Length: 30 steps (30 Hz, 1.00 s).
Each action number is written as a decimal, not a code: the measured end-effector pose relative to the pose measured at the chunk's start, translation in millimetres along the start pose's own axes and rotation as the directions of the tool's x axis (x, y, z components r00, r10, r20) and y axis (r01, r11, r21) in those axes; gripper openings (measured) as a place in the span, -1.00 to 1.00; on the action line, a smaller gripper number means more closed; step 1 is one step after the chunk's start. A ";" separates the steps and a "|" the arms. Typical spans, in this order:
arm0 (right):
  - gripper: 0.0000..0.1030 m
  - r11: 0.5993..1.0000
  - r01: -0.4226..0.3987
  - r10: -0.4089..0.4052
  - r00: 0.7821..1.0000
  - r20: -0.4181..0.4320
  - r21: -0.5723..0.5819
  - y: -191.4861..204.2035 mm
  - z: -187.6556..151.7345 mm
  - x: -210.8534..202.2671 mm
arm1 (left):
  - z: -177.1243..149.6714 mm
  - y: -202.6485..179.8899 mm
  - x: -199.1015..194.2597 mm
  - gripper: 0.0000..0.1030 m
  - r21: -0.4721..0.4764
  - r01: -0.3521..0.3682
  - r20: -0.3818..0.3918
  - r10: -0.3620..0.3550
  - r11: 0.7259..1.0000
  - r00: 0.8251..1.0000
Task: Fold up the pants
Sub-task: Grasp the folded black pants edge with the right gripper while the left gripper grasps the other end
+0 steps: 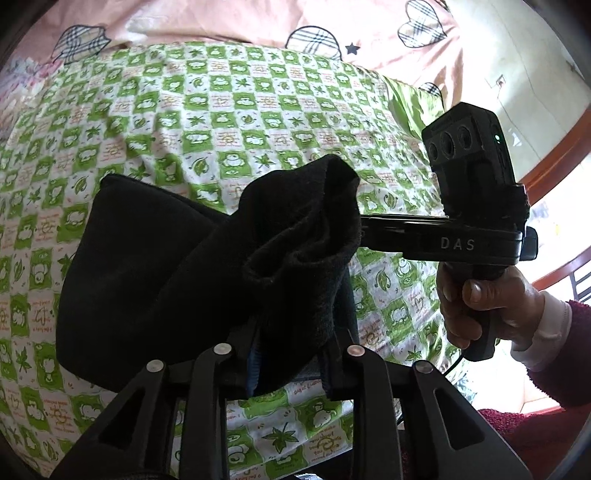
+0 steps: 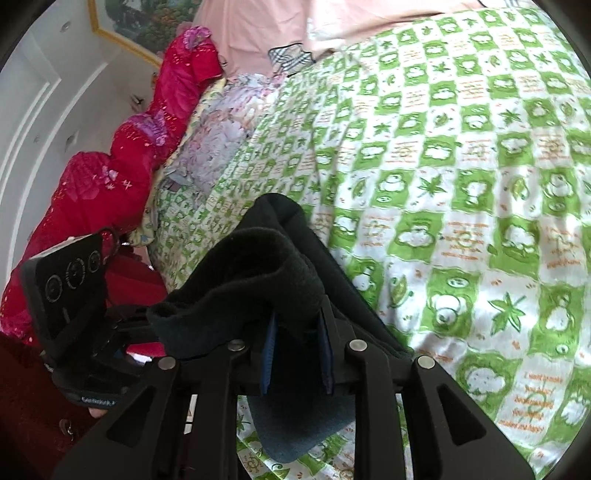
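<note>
Black pants (image 1: 155, 280) lie partly folded on the green-and-white checked bedsheet (image 1: 229, 122), with one bunched end lifted off the sheet and pinched by both grippers. Left gripper (image 1: 291, 354): fingers drawn in narrow, clamped on a thick wad of the black fabric that rises between them and folds over toward the far side. Beyond that wad the flat bulk of the pants spreads to the left, its far edge resting on the sheet. In the left wrist view the right gripper (image 1: 364, 230) enters from the right of the pants, its black body marked "DAS", the tip buried in the raised fabric — the fingertips themselves are hidden by cloth. The right hand (image 1: 480, 306) wraps the handle, with a maroon sleeve over a white cuff. Right wrist view: right gripper (image 2: 297, 350) narrow as well, blue pads (image 2: 267, 354) pressing a rolled black hem from both sides; a blue-grey lining flap hangs below the fingers over the sheet. The left gripper's body (image 2: 74, 295) shows to the left of the pants here, touching the same bunch. Past the sheet's far edge lies a pink cover (image 1: 221, 18) with plaid hearts; a red quilted bundle (image 2: 129, 147) sits left of the sheet.
</note>
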State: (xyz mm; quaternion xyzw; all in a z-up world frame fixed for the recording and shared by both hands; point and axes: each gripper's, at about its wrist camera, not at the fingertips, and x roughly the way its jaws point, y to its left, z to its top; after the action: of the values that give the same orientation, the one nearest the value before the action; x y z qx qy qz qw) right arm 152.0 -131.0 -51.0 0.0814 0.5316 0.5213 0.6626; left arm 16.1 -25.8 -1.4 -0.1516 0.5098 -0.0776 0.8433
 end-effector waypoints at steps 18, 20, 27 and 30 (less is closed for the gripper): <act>0.24 0.942 0.196 -0.234 0.965 0.117 0.271 -18.4 -41.2 -57.2 | 3.2 -24.5 9.9 0.30 0.178 0.163 -0.132 -0.140 0.971 0.981; 0.34 0.935 0.203 -0.252 0.957 0.142 0.290 -15.2 -43.2 -63.8 | 2.3 -25.2 2.7 0.35 0.200 0.196 -0.146 -0.169 0.960 0.975; 0.43 0.916 0.235 -0.306 0.933 0.190 0.325 2.0 -46.4 -74.5 | 6.4 -17.5 -22.5 0.44 0.257 0.241 -0.155 -0.206 0.936 0.966; 0.45 0.913 0.258 -0.329 0.924 0.196 0.315 15.2 -44.2 -71.7 | 15.6 -0.7 -28.9 0.44 0.211 0.235 -0.134 -0.210 0.949 0.968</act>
State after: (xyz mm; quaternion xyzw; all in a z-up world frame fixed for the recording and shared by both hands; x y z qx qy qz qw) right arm 115.7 -199.7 -15.1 0.1575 0.5208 0.3195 0.7758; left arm 16.4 -15.4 29.8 -0.1071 0.5231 -0.2379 0.8114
